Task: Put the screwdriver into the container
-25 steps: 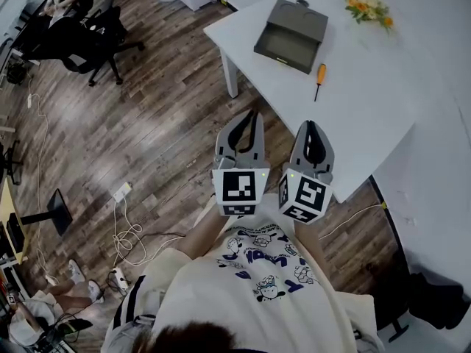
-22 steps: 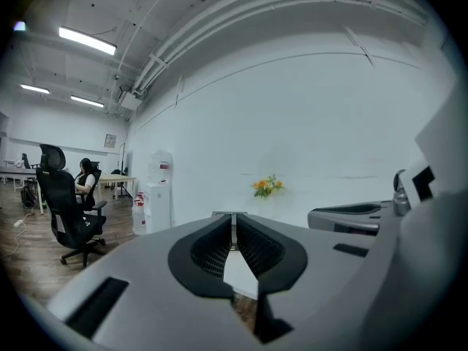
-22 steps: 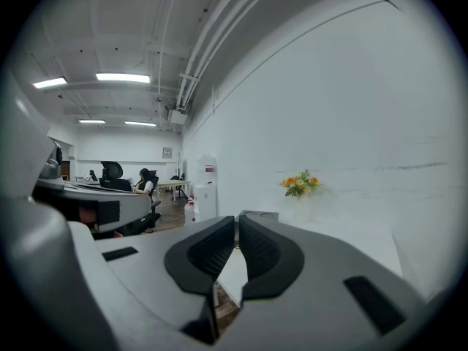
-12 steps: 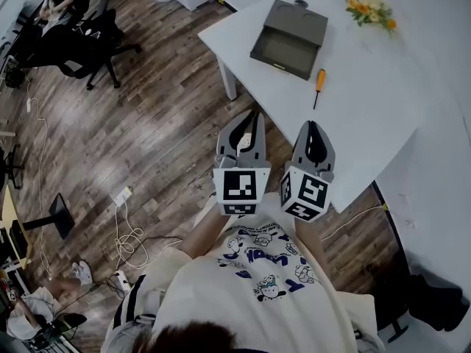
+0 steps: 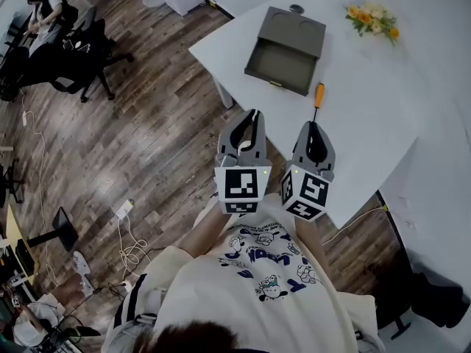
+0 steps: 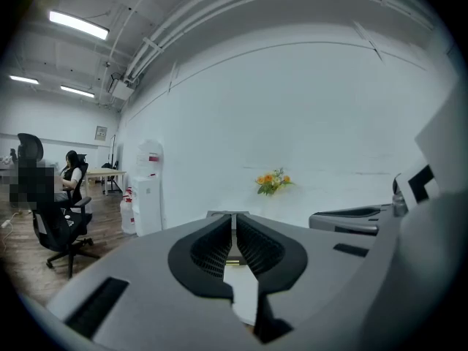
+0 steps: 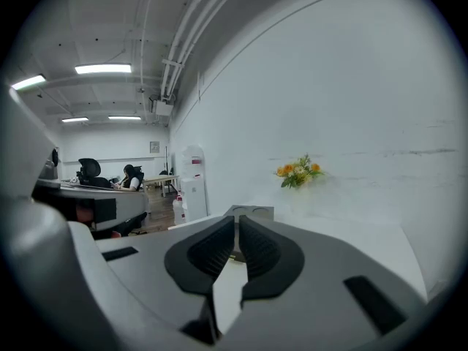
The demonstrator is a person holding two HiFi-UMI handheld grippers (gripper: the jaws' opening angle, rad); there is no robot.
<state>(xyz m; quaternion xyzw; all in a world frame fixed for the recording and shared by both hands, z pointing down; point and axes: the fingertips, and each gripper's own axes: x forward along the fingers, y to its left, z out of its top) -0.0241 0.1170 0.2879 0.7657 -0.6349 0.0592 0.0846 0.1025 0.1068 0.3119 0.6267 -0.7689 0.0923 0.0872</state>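
Grippers side by side in front of person's chest, over desk's (image 5: 368,116) near edge. Left gripper (image 5: 255,113): jaws pressed together, nothing between them. Right gripper (image 5: 310,126): jaws likewise closed, empty. Screwdriver (image 5: 317,103) flat on desk just beyond right gripper's tip, untouched, orange handle toward far side, shaft pointing back toward near edge. Container (image 5: 280,59), grey open box, farther on near desk's left corner, empty, screwdriver's handle just beside its near right corner, not touching. Flowers (image 5: 372,18) at desk's far edge by wall.
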